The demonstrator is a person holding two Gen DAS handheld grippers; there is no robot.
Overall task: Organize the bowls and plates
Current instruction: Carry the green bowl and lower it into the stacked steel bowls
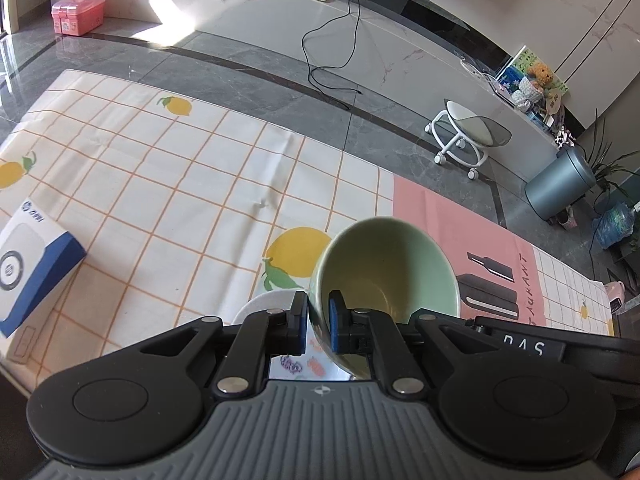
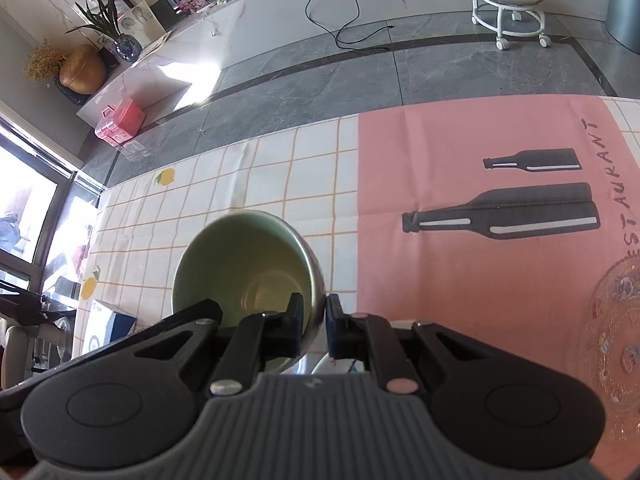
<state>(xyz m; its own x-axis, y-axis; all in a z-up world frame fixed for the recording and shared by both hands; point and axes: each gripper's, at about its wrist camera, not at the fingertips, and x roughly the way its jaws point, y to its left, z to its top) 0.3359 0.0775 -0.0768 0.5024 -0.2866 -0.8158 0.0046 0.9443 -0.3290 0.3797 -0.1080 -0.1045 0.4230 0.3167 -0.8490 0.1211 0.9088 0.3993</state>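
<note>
While each claw pinches a green bowl by its rim, lower both level onto the counter, slowly

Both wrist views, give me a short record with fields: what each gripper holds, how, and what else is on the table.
left gripper: shut on green bowl, pinching its rim, bowl tilted
right gripper: shut on second green bowl, pinching its rim, bowl tilted
surface: checked tablecloth with pink placemat
other items: glass plate on the placemat; blue-and-white box; white dish below left gripper, partly hidden
</note>
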